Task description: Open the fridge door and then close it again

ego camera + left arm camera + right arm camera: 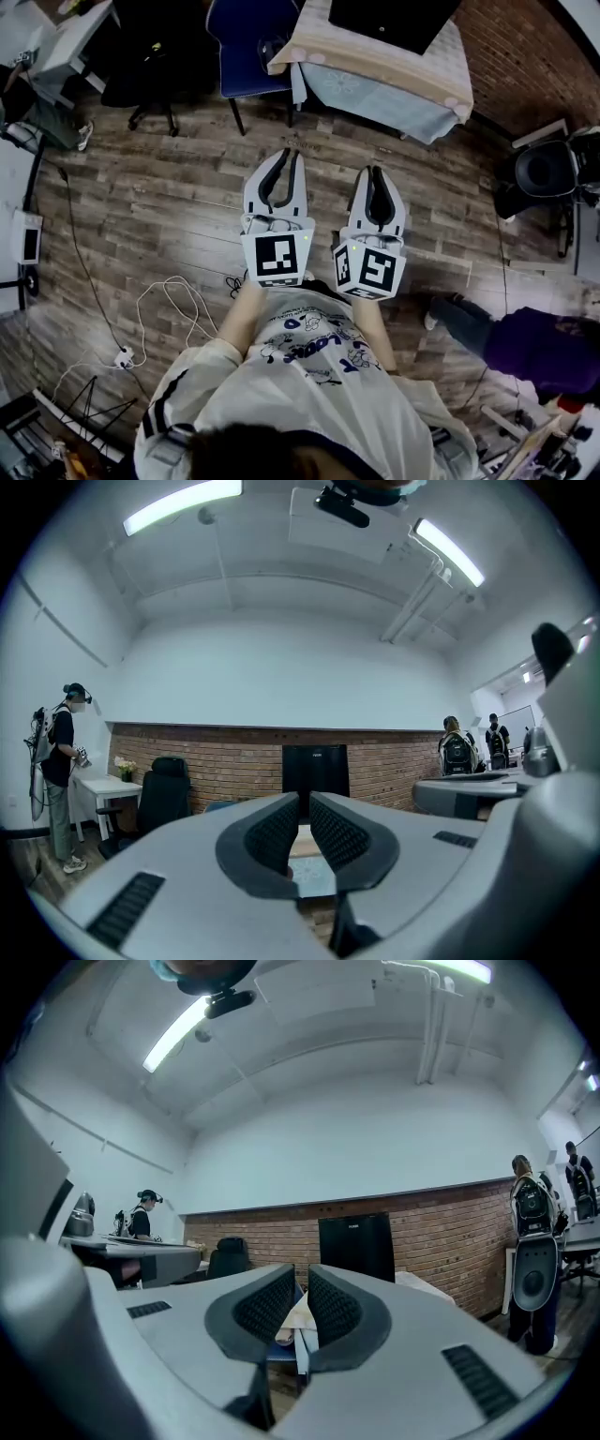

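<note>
Head view: grey left gripper (285,157) and grey right gripper (376,173) are level, side by side at frame centre, with both pairs of fingers (272,834) pressed together on nothing. Black box-shaped fridge (392,19) stands at upper centre on the cloth-draped table (375,70), well apart from both. Judgement: step closer, spread one gripper's fingers, and square them to the door's free edge before pulling.

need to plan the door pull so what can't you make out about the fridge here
- Head view: the fridge is cut off by the top edge; only a black slab shows, no door face.
- Left gripper view: the shut jaws of the left gripper hide its lower edge.
- Right gripper view: its front is small and plain black; handle and hinge side cannot be told.
</note>
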Demonstrator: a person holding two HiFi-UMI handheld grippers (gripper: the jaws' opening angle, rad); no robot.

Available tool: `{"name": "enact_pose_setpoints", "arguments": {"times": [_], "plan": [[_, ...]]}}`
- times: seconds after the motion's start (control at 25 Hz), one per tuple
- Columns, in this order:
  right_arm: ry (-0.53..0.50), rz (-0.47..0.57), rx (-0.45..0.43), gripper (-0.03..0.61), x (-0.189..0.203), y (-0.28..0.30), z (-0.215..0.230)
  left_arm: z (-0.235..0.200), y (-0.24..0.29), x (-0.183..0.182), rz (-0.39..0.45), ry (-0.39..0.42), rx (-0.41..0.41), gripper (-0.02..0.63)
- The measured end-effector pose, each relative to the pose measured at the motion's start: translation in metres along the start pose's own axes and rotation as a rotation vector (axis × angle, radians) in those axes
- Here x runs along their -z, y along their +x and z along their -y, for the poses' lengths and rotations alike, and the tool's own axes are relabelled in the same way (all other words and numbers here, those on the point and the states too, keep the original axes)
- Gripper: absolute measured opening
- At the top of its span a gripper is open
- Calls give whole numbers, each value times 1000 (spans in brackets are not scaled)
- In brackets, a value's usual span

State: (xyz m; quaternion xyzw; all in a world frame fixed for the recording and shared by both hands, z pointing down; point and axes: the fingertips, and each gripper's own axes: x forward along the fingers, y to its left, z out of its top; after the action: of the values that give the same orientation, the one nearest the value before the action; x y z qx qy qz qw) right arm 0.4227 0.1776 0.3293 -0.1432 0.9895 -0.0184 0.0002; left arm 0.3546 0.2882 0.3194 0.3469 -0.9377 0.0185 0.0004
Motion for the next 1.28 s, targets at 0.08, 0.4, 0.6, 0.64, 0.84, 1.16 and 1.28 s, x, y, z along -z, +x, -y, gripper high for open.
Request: {"name": "enact_pose_setpoints", "arguments": {"times": [0.08, 0.4, 0.6, 0.64, 0.84, 1.16, 1.28], "plan": [[7, 0, -3, 61, 1, 4, -3, -5, 2, 1, 0, -1, -1, 51], [17, 5, 8, 62, 0, 42, -11, -31, 34, 0, -1, -3, 1, 51], [14, 7, 20, 62, -1, 80, -21, -56, 65, -1, 4, -3, 13, 51], [14, 8, 25, 61, -2, 88, -23, -61, 72, -2, 4, -3, 18, 51], [21, 13, 45, 62, -4, 126, -37, -89, 102, -4, 7, 10, 46, 51], [35, 5, 91, 61, 4, 176, -57, -132, 145, 1, 3, 17, 84, 51], [46, -2, 109, 62, 8, 191, -63, -143, 156, 3, 2, 18, 99, 51]]}}
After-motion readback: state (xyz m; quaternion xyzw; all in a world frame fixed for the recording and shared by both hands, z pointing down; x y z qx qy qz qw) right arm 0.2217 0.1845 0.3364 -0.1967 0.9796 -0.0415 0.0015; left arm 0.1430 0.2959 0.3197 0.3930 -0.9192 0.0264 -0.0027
